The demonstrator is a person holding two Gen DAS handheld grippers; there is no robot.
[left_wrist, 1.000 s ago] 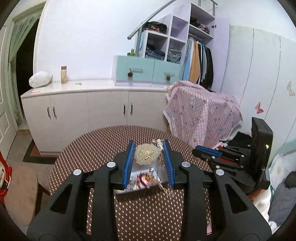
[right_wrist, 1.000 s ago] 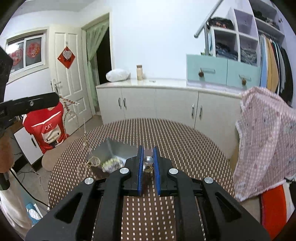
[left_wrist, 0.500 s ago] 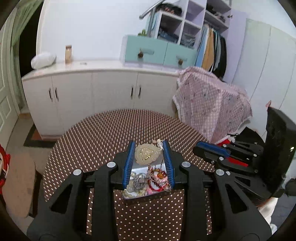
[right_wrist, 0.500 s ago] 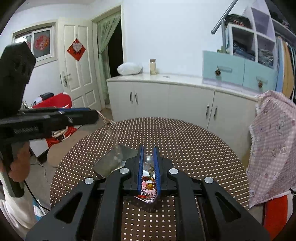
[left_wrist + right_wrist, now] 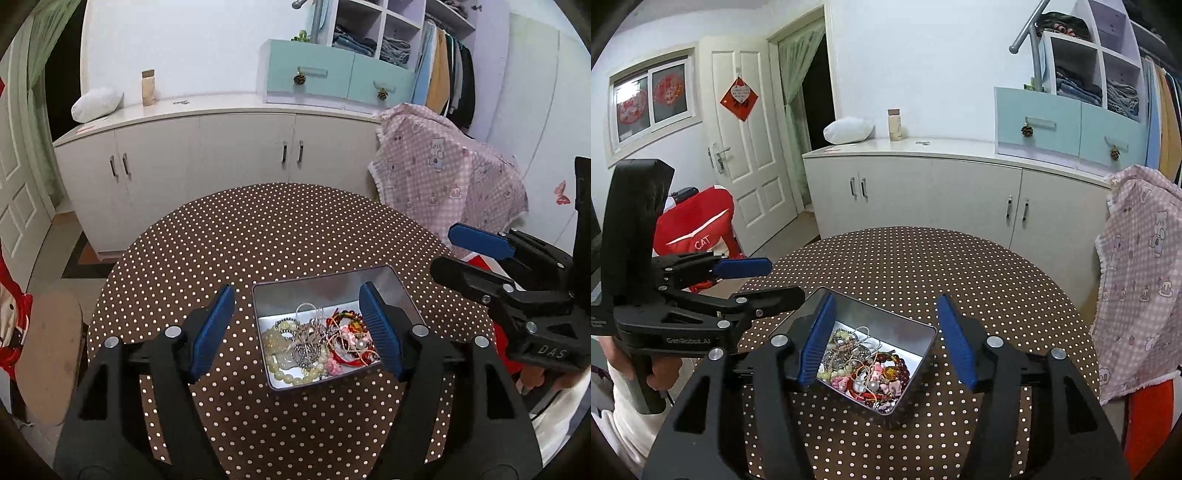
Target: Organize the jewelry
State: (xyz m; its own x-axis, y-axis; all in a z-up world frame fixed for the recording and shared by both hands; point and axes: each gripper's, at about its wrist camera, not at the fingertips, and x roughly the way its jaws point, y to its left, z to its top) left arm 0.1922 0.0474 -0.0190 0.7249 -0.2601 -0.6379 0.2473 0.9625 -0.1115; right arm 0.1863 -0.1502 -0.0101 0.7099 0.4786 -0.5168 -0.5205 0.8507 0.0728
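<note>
A rectangular metal tin (image 5: 325, 290) stands on the dotted table, holding a tangled pile of jewelry (image 5: 319, 343): pale beads, silver chains, red and pink pieces. A pale carved pendant (image 5: 272, 339) lies at its left. My left gripper (image 5: 295, 328) hovers over the tin, its jaws opening, with nothing pressed between the blue pads. In the right wrist view the tin (image 5: 886, 319) and the jewelry (image 5: 866, 365) sit below my right gripper (image 5: 886, 332), whose jaws are also opening and hold nothing. Each gripper shows in the other's view: the right gripper (image 5: 465, 258), the left gripper (image 5: 772, 282).
The round table (image 5: 258, 229) carries a brown cloth with white dots. White cabinets (image 5: 221, 147) run along the far wall. A pink checked blanket (image 5: 443, 173) hangs at the table's right side. A red bag (image 5: 698, 229) and a door stand at the left.
Both grippers have let go: the left released the pale pendant with its chain, the right its small silver piece. The left gripper sank toward the tin, where the jewelry now lies.
</note>
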